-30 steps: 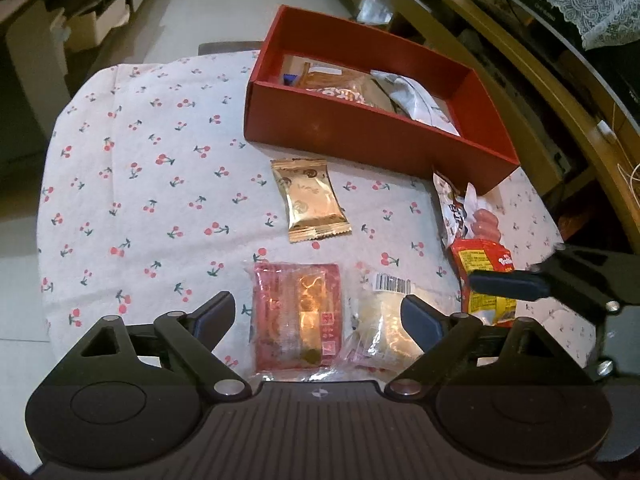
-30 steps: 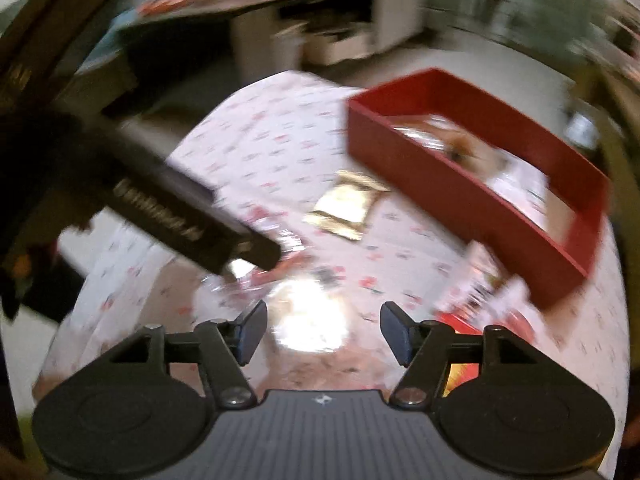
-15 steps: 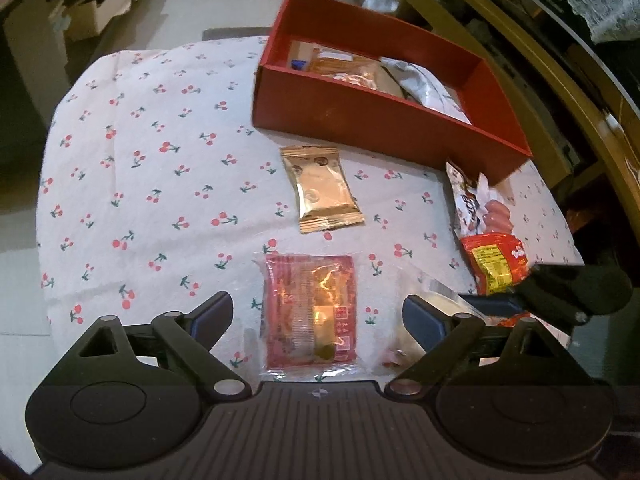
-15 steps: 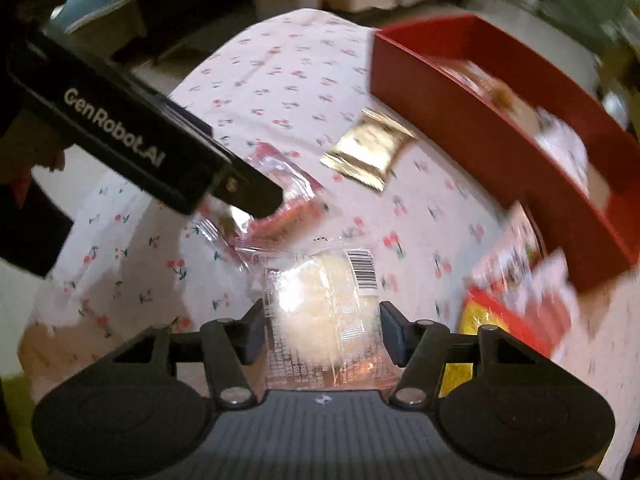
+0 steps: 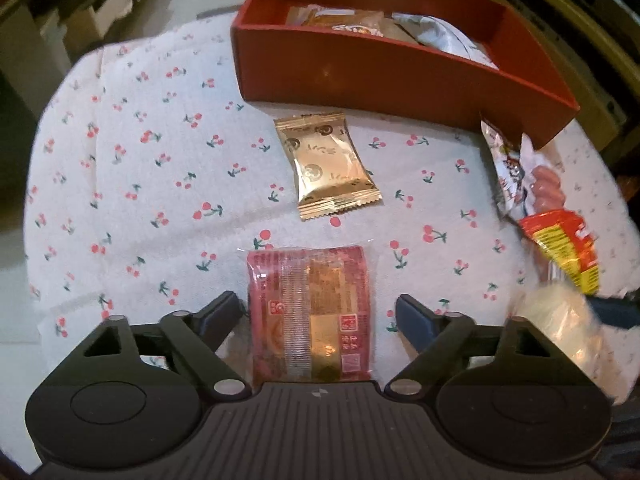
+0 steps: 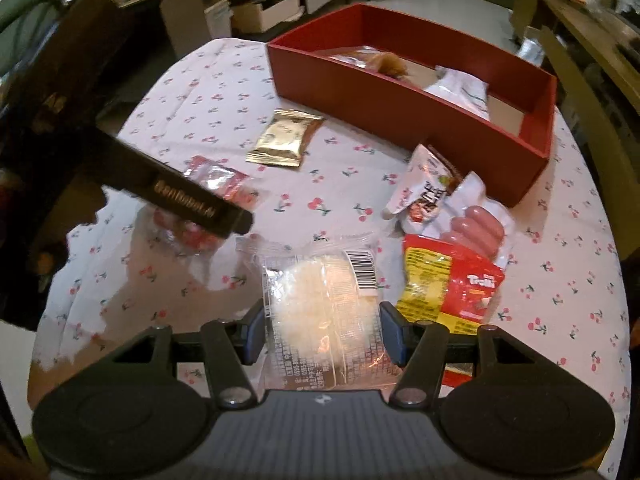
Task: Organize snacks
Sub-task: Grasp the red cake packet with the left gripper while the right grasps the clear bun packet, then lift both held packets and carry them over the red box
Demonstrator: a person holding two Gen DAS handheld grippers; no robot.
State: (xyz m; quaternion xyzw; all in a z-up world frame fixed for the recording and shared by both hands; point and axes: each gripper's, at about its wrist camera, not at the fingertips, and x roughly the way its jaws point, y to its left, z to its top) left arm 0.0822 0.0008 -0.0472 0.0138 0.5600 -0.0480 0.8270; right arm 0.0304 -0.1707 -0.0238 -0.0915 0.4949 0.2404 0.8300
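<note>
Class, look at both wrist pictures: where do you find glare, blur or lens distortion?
Left wrist view: glare on the red packet between the left gripper fingers; the red box bows from fisheye; the white rice snack at right is smeared. Right wrist view: sharp on that snack in the right gripper; the other gripper's arm is blurred; corners are vignetted.

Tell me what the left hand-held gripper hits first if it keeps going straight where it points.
Most likely the red-wrapped pastry, lying between the closing jaws of the left hand-held gripper, with the cherry-print tablecloth under it; depth is unclear.
</note>
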